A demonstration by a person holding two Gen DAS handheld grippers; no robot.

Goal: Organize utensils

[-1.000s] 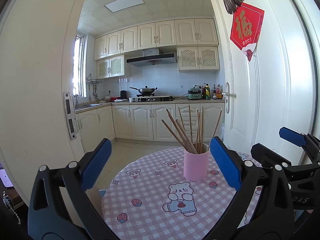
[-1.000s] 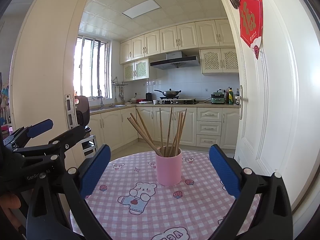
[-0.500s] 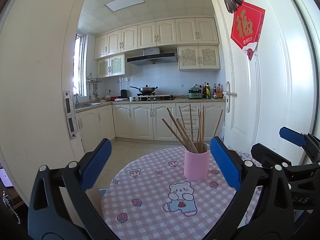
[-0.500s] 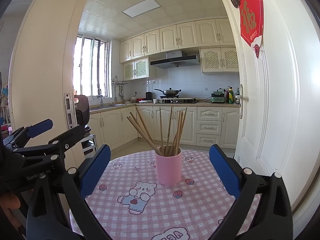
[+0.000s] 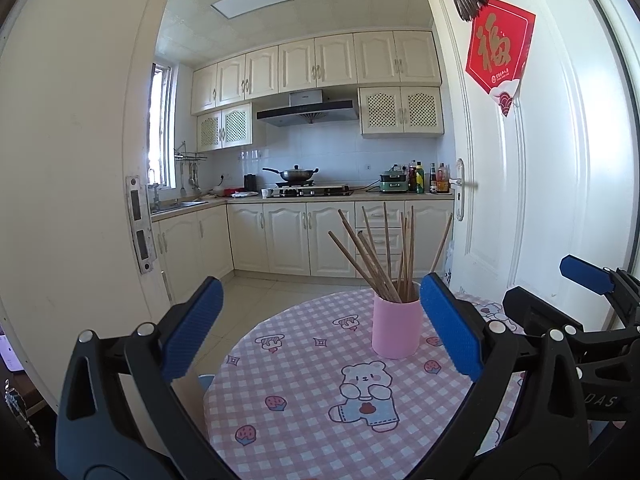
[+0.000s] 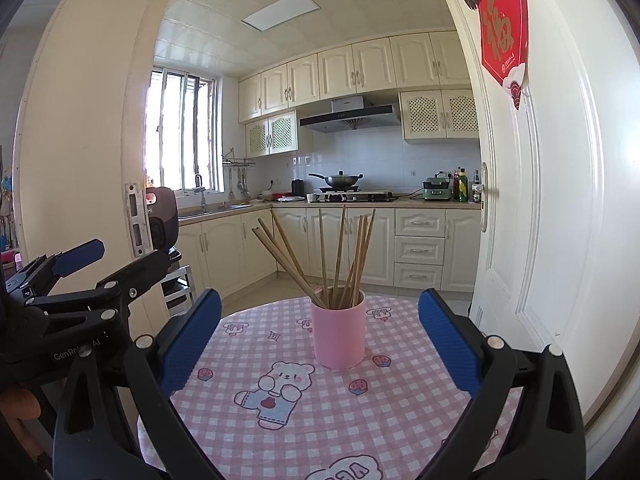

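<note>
Both sets of fingers are spread, nothing pinched: left gripper (image 5: 320, 336), right gripper (image 6: 320, 340). Hardly anything has shifted within the last second. The chopsticks (image 6: 336, 260) are stood in the cup (image 6: 339, 332) on the table (image 6: 400, 420); no reach is judged begun.

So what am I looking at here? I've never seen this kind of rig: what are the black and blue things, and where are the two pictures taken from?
There is no robot: a person holds a hand-held gripper in each hand, and each carries a fisheye camera looking forward along its fingers. One picture comes from the left gripper, the other from the right gripper. The blue pads are the jaws; both stand wide open and hold nothing. Each view also catches the other gripper at its edge. Ahead is a round table with a pink checked tablecloth. On it stands a pink cup with wooden chopsticks fanned out inside. Behind is a kitchen.
</note>
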